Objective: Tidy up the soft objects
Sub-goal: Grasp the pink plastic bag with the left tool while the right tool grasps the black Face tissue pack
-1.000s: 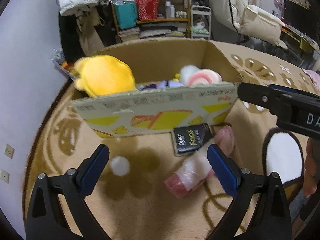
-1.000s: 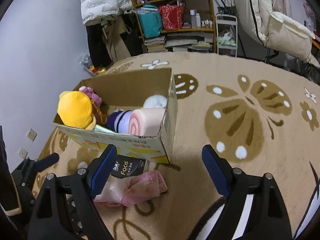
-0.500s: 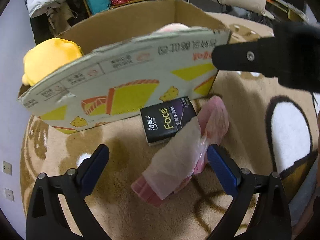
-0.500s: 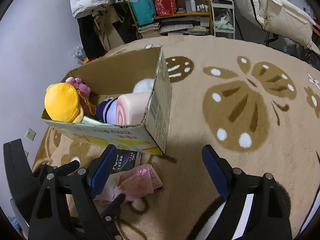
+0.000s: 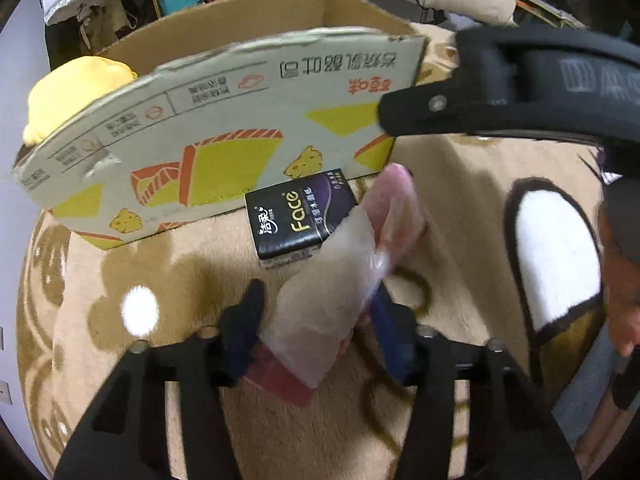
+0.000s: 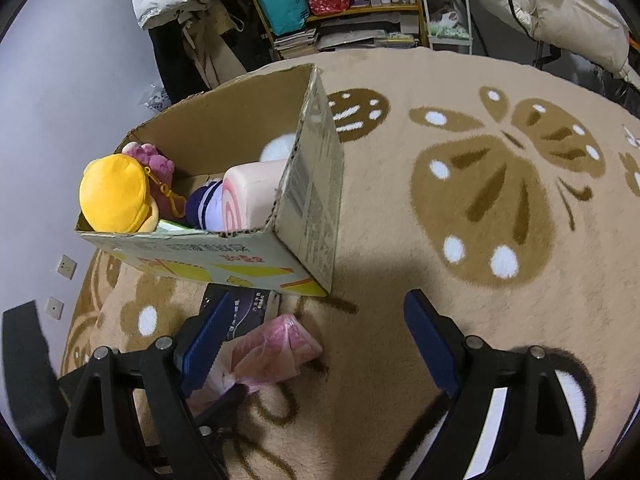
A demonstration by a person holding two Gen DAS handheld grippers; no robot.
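Beige carpet (image 6: 400, 320) with brown butterfly and flower patterns fills the floor of a cluttered room, and I take the cardboard box (image 5: 224, 136) standing on it as my landmark. Inside the box I see a yellow plush (image 6: 114, 196), a pink plush (image 6: 154, 168) behind it, a pink swirl-roll cushion (image 6: 250, 192) and a purple-and-white soft toy (image 6: 206, 208). Against the box's near wall, on the carpet, lies a black "Face" tissue pack (image 5: 298, 218). Touching that pack on the side away from the box lies the pink cloth bundle in clear plastic (image 5: 344, 280), which I judge to be the soft object now in hand.

My left hand-held gripper (image 5: 316, 332) is closing its jaws on the near end of this bundle, the wrapped cloth between the blue pads; I cannot tell whether they press firmly yet. My right hand-held gripper (image 6: 316, 344) hangs above the carpet just in front of the box's near corner, jaws spread wide and holding nothing.

As I read it, this is the pick-up step. The next move calls for a full squeeze, a lift clear of the box's near wall, and a release inside, where space remains at the back.
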